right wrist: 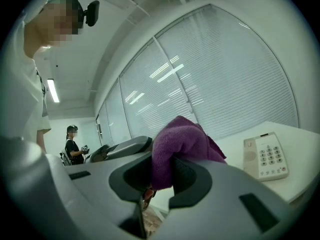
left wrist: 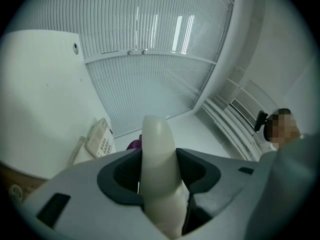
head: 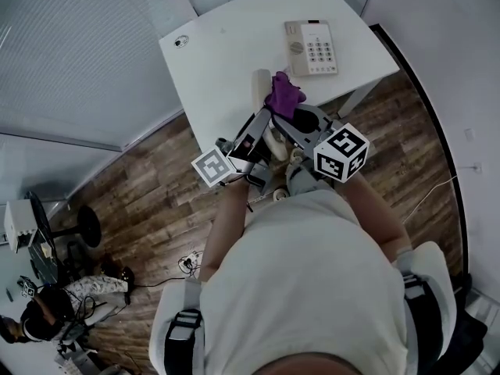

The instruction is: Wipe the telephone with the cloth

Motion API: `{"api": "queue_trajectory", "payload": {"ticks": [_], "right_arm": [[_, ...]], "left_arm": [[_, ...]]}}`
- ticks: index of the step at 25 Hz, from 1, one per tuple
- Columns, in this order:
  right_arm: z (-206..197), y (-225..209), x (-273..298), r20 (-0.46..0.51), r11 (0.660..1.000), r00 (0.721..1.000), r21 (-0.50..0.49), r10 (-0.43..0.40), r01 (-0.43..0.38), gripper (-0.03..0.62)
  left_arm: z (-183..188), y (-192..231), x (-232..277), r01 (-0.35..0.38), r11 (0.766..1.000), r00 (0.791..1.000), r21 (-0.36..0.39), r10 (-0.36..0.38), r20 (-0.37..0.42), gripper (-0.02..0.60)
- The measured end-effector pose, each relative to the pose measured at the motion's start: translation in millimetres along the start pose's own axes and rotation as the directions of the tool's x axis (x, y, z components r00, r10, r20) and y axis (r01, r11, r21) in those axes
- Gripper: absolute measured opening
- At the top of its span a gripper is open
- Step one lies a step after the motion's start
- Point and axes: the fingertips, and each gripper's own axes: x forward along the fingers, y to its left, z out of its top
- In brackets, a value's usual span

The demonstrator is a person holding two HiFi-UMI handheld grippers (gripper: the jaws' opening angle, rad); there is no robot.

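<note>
The cream telephone base [head: 311,48] with its keypad lies on the white table [head: 226,61] at the far right; it also shows in the left gripper view [left wrist: 100,139] and the right gripper view [right wrist: 265,156]. My left gripper [head: 262,117] is shut on the cream handset [head: 260,84], which stands up between its jaws [left wrist: 157,149] off the base. Just right of it, my right gripper [head: 287,116] is shut on a bunched purple cloth [head: 283,94] that bulges over its jaws [right wrist: 182,141]. Both grippers hover at the table's near edge, short of the base.
A coiled cord [left wrist: 76,153] runs from the base. A round grommet [head: 181,41] sits in the table's far left corner. Window blinds [head: 78,53] line the left wall. Another person [head: 47,311] stands across the wooden floor at lower left.
</note>
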Motion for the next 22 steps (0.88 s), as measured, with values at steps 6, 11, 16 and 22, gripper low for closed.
{"api": "queue_trajectory", "payload": {"ticks": [6,11,16,22], "right_arm": [[-8,6,0,-0.056,0.997,0.996,-0.013,0.07,-0.07,0.087],[-14,10,-1,-0.087,0.993,0.99,-0.005,0.114,-0.115,0.087],[-16,15,-4,-0.102,0.991,0.986,0.001,0.13,-0.131,0.086],[-20,15,-8,-0.108,0.991,0.985,0.005,0.132,-0.132,0.086]], "left_arm": [[-3,1,0,0.019,1.0,1.0,-0.01,-0.019,-0.023,0.222],[-4,3,-1,0.019,1.0,1.0,-0.015,-0.019,-0.02,0.222],[-2,1,-2,0.02,1.0,1.0,-0.006,-0.02,-0.009,0.222],[0,3,-1,0.023,1.0,1.0,-0.013,-0.023,0.007,0.222]]}}
